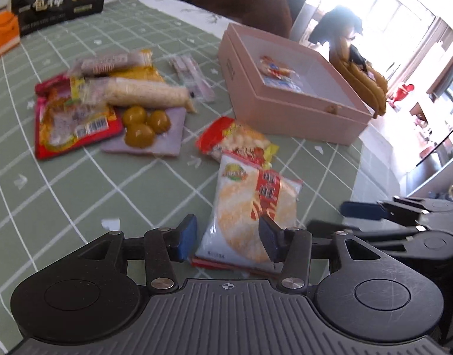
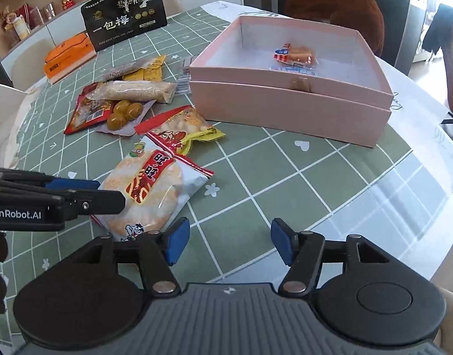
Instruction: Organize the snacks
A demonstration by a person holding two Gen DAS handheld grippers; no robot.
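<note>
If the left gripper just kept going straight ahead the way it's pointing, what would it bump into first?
Most likely the rice cracker packet, which already lies between the open fingers of the left gripper. Beyond it lies the red snack bag. Whether the fingers touch the packet yet is unclear.

Both wrist cams low over table [image 1: 78, 183] – share pink box [image 2: 285, 112], snacks

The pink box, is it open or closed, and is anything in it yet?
Open. The pink box has no lid on top, and its pale inside shows. One small snack packet lies on its floor.

Both hand-held grippers [image 1: 228, 238] [image 2: 229, 244] agape
</note>
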